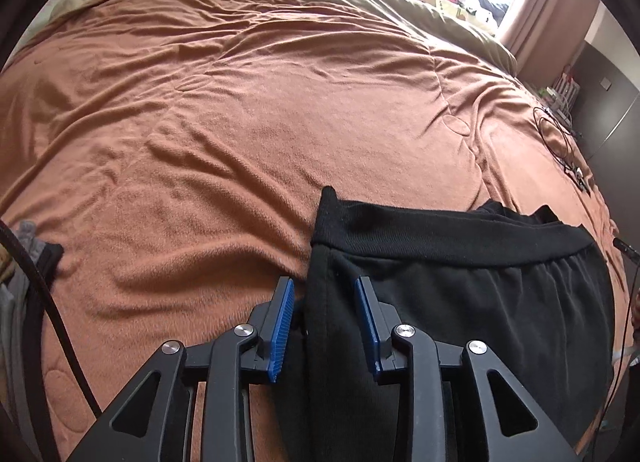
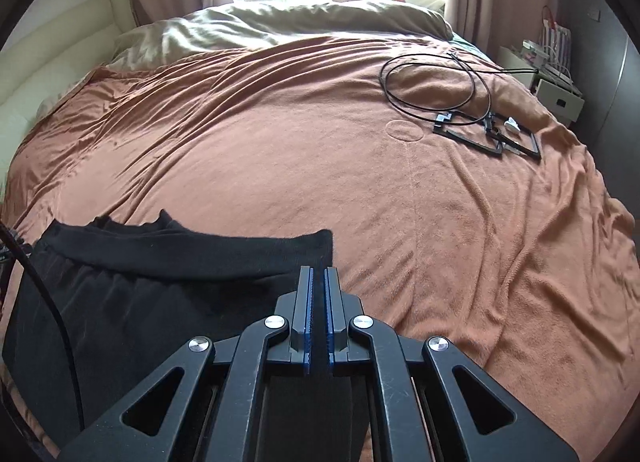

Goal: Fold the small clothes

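The black garment (image 1: 460, 282) lies flat on the orange bedspread (image 1: 240, 122), waistband ahead of both tools. The left gripper (image 1: 325, 326) stands with its jaws apart, straddling the garment's left edge without clamping it. The right gripper (image 2: 318, 314) has its jaws pressed together on the garment's right edge. A coiled black cable (image 2: 436, 82) rests well ahead of the right jaws, to their right.

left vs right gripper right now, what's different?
The left gripper has its jaws apart, straddling the black shorts' left side edge; the right gripper is shut on the opposite edge. Both sit just below the waistband, over the orange blanket.
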Demonstrator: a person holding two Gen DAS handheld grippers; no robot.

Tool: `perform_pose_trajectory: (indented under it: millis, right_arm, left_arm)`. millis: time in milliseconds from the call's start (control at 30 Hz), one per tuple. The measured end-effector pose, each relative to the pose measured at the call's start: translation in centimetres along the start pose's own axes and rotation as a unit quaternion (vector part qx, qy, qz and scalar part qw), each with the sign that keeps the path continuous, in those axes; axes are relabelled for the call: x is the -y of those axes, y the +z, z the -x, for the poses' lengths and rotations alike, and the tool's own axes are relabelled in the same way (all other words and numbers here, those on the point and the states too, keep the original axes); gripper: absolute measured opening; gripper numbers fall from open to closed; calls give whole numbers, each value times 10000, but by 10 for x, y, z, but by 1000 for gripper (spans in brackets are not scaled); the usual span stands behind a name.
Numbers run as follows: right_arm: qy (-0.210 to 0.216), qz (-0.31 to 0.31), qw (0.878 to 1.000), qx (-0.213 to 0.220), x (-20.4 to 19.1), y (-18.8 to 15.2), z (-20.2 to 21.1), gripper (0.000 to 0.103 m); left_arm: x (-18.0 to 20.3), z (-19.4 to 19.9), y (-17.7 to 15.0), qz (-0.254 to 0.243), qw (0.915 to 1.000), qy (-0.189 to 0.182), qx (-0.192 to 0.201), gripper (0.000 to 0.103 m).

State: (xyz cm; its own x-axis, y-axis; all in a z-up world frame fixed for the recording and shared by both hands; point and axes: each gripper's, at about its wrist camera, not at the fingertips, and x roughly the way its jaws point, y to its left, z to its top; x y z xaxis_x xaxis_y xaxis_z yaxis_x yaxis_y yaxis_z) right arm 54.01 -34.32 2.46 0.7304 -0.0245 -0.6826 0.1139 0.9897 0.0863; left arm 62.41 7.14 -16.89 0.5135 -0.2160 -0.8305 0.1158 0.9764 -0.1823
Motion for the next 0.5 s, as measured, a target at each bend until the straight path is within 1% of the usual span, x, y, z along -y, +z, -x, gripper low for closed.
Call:
perform_pose_trajectory:
  millis: [133,200,333,433,467,500]
  right_arm:
    - [-87,226,9997,-60,-6,-24,26,2]
    - [-103,208,9997,-86,-8,-35,38,2]
    - [151,-14,9993,-333,-7,-56,55,2]
    - [232,11,9988,-426,-7,-68,70,2]
    - [304,20,9984,-478,-7,-71,73,2]
    - [346,28,9981,-515,-8,-72,76,2]
  left_arm:
    - [6,18,-23,35,10000,-75,-56,34]
    - [11,29,-35,33,9999,-115,-49,34]
    - [19,45,-57,11,9999,-120,-91,34]
    - [23,57,-72,-8,9999,-65,-82,34]
    - [23,60,-77,-2,10000,-58,-73,35]
    - [24,64,-82,6,10000,-48,-68,41]
